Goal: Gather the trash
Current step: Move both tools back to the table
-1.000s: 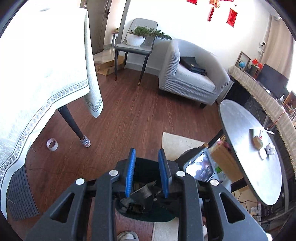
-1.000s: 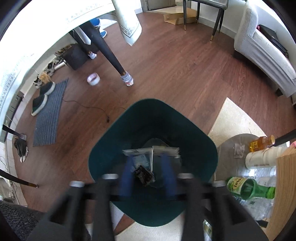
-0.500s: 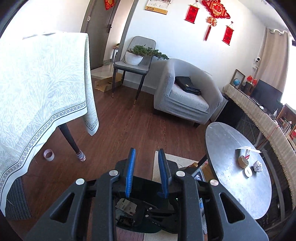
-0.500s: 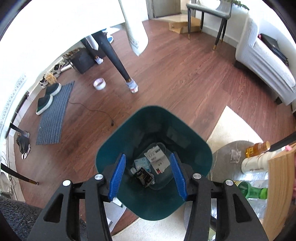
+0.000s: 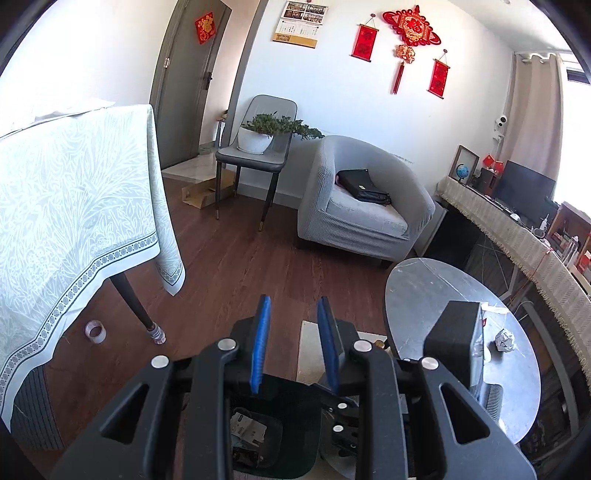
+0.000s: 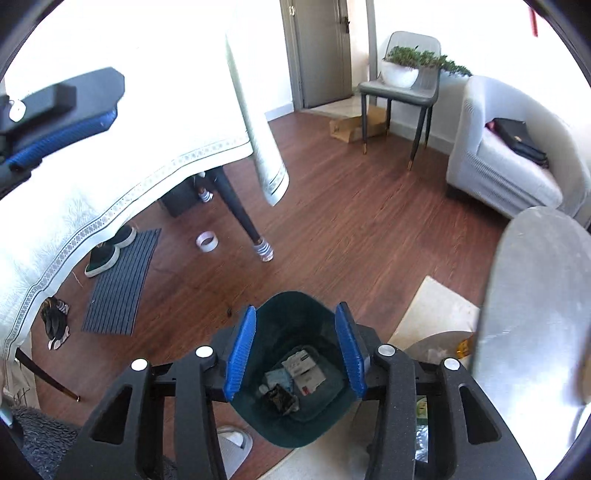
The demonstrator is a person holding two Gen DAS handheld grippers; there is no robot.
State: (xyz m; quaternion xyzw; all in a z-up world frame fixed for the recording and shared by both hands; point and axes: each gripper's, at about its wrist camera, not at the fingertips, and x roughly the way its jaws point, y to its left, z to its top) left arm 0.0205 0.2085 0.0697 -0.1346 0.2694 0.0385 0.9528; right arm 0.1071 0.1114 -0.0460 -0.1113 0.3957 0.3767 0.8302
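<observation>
Our right gripper (image 6: pixel 295 349) hangs above the bin (image 6: pixel 295 432), its blue pads (image 6: pixel 240 354) apart with nothing between them; the jaws have just been closing a little. Our left gripper (image 5: pixel 293 345) also hangs over the bin (image 5: pixel 295 398), its pads (image 5: pixel 260 343) a narrow gap apart and empty, clamping nothing.

The dark green bin stands on the wood floor (image 6: pixel 351 229), and we use it as our landmark. Inside it lie the collected scraps: white printed cartons (image 6: pixel 303 367), a pale blue packet (image 6: pixel 277 378) and a dark crumpled wrapper (image 6: pixel 280 398). The print on them is too small to read.

Just right of the bin is a round grey table (image 5: pixel 424 295), and on it a crumpled foil ball (image 5: pixel 504 339) waits uncollected. Left of the bin stands a table under a pale patterned cloth (image 5: pixel 74 206), with a tape roll (image 6: pixel 207 240) on the floor near its leg. Beyond the bin are a grey armchair (image 5: pixel 369 214) holding a black bag (image 5: pixel 362 184) and a chair (image 5: pixel 258 155) bearing a potted plant (image 5: pixel 258 134). Red hangings (image 5: pixel 410 26) and a calendar (image 5: pixel 299 24) mark the far wall; their characters are unreadable.
</observation>
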